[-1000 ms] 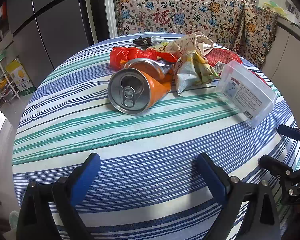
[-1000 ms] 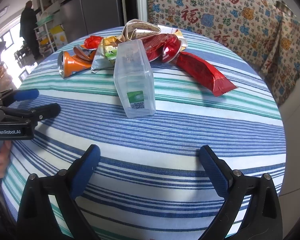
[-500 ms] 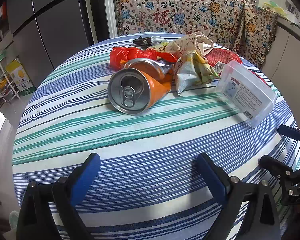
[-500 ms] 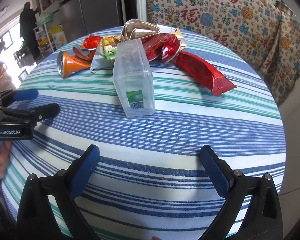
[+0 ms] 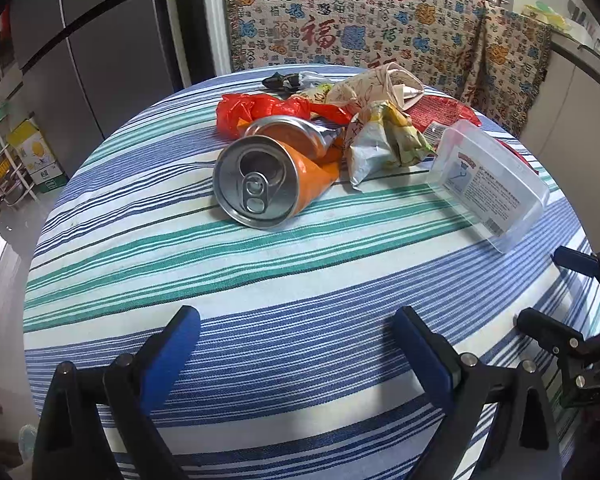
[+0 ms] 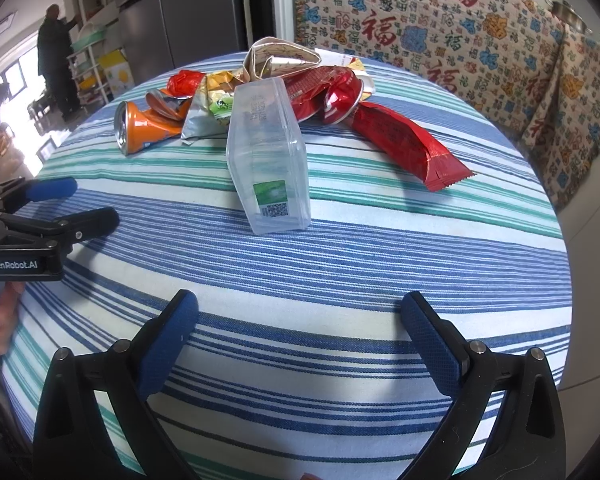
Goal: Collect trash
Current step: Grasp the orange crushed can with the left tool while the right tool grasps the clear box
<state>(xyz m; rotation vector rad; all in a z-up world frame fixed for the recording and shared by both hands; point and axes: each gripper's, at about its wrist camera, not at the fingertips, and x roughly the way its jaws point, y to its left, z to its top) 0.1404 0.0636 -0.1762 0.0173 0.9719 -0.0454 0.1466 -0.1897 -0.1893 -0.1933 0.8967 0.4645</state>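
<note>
Trash pile: a crushed orange aluminium drink can [image 5: 272, 180] lies on its side among crumpled snack wrappers [image 5: 384, 144], a red plastic bag [image 5: 252, 110] and a long red foil packet [image 6: 408, 146], heaped toward the far side of the round table.
Box: a clear plastic lidded box [image 6: 268, 156] lies just in front of the pile, touching the wrappers.
Table: blue, green and white striped tablecloth [image 5: 300, 280].
Left gripper [image 5: 296, 340]: jaws wide, empty, near the table's front edge.
Right gripper [image 6: 300, 328]: jaws wide, empty, facing the box.
Backdrop: patterned fabric [image 6: 460, 40], grey refrigerator [image 5: 100, 60].
</note>
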